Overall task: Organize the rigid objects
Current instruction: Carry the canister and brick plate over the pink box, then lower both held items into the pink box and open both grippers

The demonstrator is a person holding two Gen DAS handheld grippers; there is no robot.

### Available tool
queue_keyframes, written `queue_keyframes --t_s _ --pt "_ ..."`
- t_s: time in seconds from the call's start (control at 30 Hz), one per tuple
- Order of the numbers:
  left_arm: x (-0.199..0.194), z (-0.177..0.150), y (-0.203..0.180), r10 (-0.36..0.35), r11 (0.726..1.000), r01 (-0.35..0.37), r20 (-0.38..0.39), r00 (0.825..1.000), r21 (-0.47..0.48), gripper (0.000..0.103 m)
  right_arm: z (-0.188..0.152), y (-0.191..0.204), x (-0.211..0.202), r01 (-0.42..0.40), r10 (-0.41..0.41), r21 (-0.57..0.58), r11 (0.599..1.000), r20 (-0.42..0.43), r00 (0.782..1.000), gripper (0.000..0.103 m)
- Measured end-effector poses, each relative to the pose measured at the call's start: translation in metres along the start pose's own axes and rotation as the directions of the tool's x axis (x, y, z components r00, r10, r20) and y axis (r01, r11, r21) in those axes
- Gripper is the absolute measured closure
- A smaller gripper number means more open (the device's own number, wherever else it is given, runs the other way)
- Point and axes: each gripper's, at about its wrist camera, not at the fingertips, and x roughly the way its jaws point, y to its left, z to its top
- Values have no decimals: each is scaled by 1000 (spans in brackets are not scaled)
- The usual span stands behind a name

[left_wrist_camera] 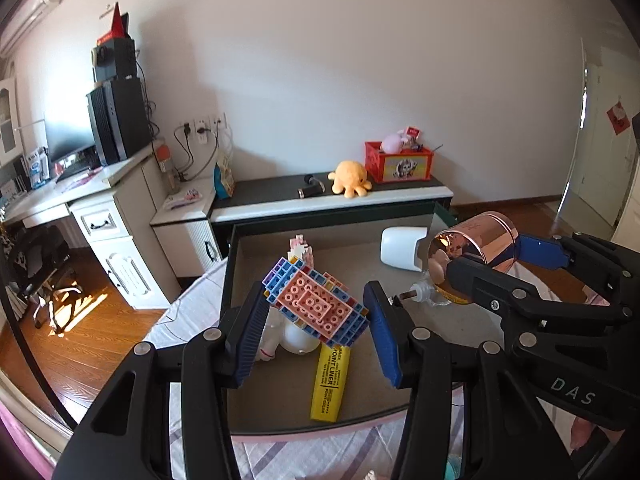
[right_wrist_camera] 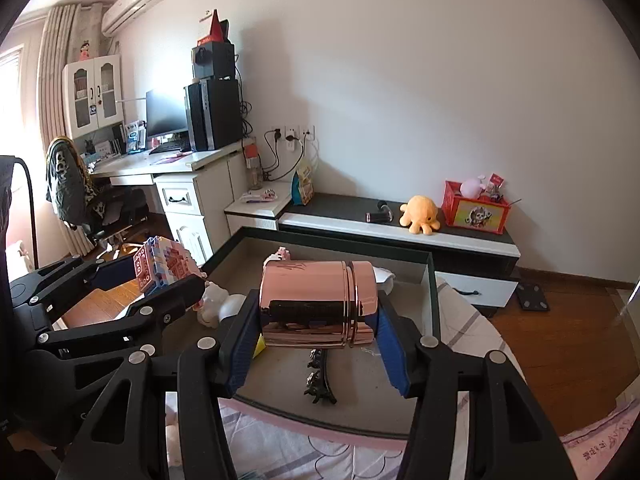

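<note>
My left gripper (left_wrist_camera: 316, 300) is shut on a block of pastel toy bricks (left_wrist_camera: 316, 304), tilted and held above a shallow dark-rimmed box (left_wrist_camera: 224, 320). The right wrist view shows that gripper (right_wrist_camera: 156, 276) and the brick block (right_wrist_camera: 164, 268) at the left, near the box's left rim. My right gripper (right_wrist_camera: 318, 308) is shut on a rose-gold metal canister (right_wrist_camera: 316, 304) lying sideways over the box (right_wrist_camera: 434, 300). From the left wrist view the canister (left_wrist_camera: 472, 248) and right gripper (left_wrist_camera: 492, 256) hang at the right.
On the box floor lie a yellow highlighter (left_wrist_camera: 330, 384), a white figurine (left_wrist_camera: 288, 336), a white cup (left_wrist_camera: 402, 248), a small bottle (left_wrist_camera: 424, 292) and a dark tower model (right_wrist_camera: 320, 376). The box rests on a striped sheet. Behind it stands a low cabinet (right_wrist_camera: 400, 236) with an orange plush and a red crate.
</note>
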Motion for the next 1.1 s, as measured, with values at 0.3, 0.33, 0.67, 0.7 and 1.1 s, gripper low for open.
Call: queue_keyframes --t_s 0.3,0.33,0.67,0.7,1.1 --pt "54 -8 6 28 1000 -28 -108 994 6 53 -18 -10 70 -36 39 20 999 -166 985 47" --pt "54 -8 6 23 1000 -23 -112 993 9 54 -19 -11 73 -39 42 21 999 -175 984 47" --pt "6 -13 18 63 997 -65 -38 997 -50 17 -22 -16 42 -10 23 92 996 -140 990 29" --pt "-6 -14 19 62 996 -63 -23 998 -64 14 -22 -15 32 -15 27 96 995 -124 992 24" --pt "-172 -57 2 167 985 -155 218 961 -72 0 -42 32 -119 -6 0 67 998 81 997 17"
